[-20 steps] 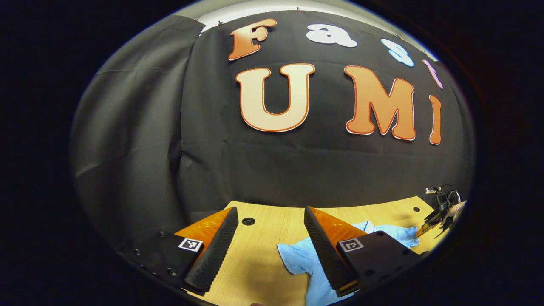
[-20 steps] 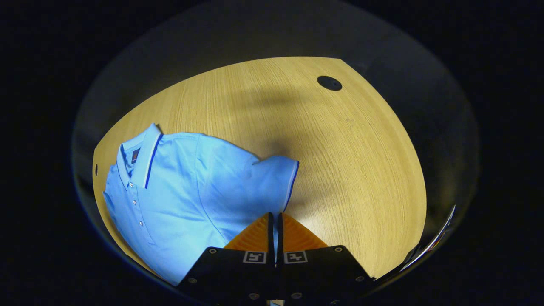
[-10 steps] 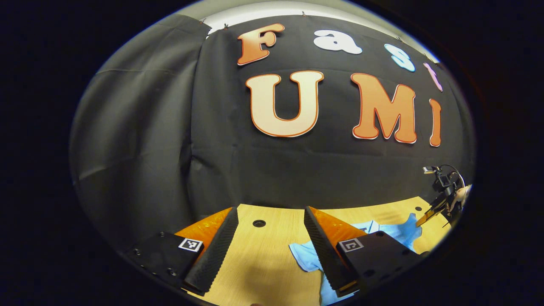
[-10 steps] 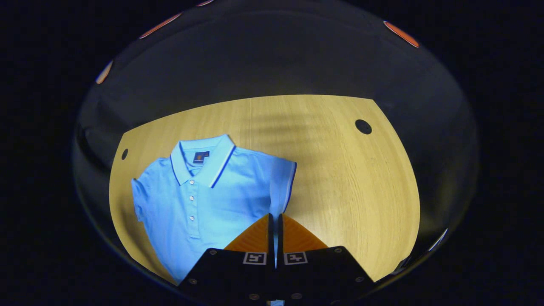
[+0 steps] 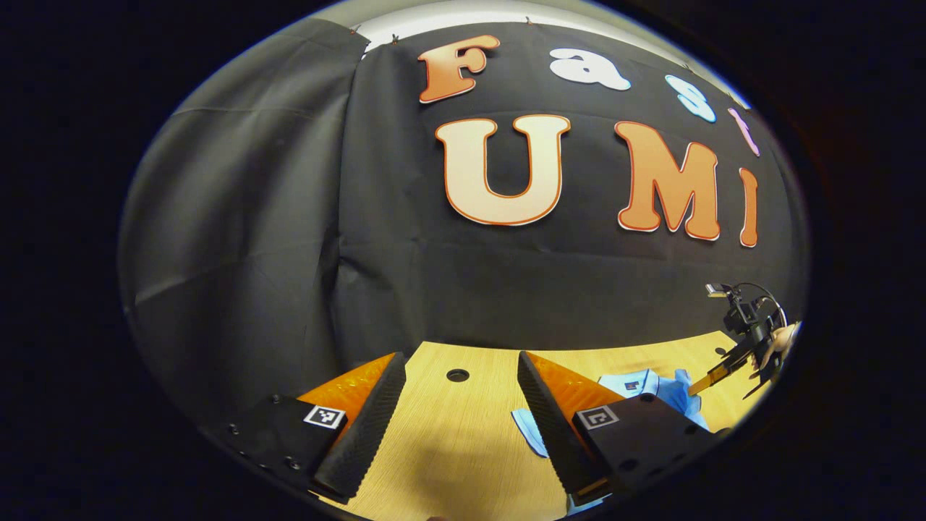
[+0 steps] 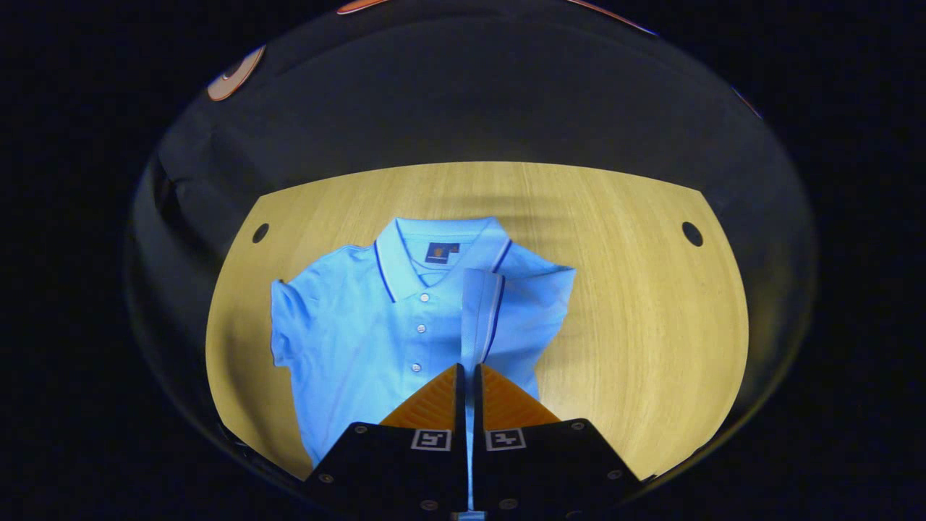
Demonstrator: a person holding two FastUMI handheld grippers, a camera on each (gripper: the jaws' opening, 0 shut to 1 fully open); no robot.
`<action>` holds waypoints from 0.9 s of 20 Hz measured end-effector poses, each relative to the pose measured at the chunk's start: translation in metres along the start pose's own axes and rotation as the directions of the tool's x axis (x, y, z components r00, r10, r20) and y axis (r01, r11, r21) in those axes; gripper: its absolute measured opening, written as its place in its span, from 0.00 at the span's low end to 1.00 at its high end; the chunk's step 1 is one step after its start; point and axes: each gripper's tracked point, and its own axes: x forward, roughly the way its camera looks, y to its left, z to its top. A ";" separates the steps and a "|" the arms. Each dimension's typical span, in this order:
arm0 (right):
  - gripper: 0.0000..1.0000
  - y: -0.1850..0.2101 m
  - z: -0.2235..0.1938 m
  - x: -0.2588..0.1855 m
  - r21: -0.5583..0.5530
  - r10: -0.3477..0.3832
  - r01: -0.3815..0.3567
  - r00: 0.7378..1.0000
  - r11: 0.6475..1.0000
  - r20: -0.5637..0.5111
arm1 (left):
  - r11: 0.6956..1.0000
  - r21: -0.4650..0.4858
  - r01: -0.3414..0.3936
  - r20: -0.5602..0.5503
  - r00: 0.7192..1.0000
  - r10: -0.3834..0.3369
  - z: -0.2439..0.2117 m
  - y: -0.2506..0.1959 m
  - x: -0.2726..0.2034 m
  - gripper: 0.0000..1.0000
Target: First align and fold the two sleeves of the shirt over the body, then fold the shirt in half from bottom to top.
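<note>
The table (image 6: 636, 311) is a pale wood surface with round holes (image 6: 691, 233) near its far corners. In the right gripper view, the shirt (image 6: 347, 325), a light blue polo, lies face up on the table left of centre, collar (image 6: 441, 250) toward the far edge and button placket running down the middle. One sleeve (image 6: 286, 325) lies flat at the left side of the body. The other sleeve (image 6: 479, 311) is lifted and drawn over the chest, its striped cuff standing along the placket.

The right gripper (image 6: 467, 376) has its fingers together, clamped on that lifted sleeve; a thin strip of blue fabric shows between them.

In the left gripper view, the left gripper (image 5: 459, 405) is held above bare table, fingers wide apart with nothing between them. Part of the shirt (image 5: 651, 383) shows behind its right finger. The right gripper (image 5: 712, 373), held by a hand (image 5: 781, 340), appears at the far right edge, touching the shirt
</note>
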 end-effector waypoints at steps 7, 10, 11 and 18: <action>0.57 0.054 0.000 -0.022 -0.021 0.163 -0.162 0.985 0.987 0.060 | 1.000 -0.007 0.004 -0.047 0.999 -0.005 -0.015 -0.007 0.014 1.00; 0.98 0.059 0.014 -0.049 0.009 0.205 -0.208 0.967 0.978 0.150 | 0.998 -0.026 0.049 -0.108 0.993 -0.052 -0.031 -0.030 0.031 1.00; 0.98 0.057 0.015 -0.057 0.016 0.211 -0.216 0.964 0.976 0.165 | 0.998 -0.032 0.060 -0.135 0.989 -0.064 -0.037 -0.035 0.036 1.00; 0.98 0.002 -0.003 -0.086 0.034 0.164 -0.174 0.966 0.984 0.198 | 0.984 -0.111 0.142 -0.389 0.905 -0.175 -0.085 -0.078 0.086 1.00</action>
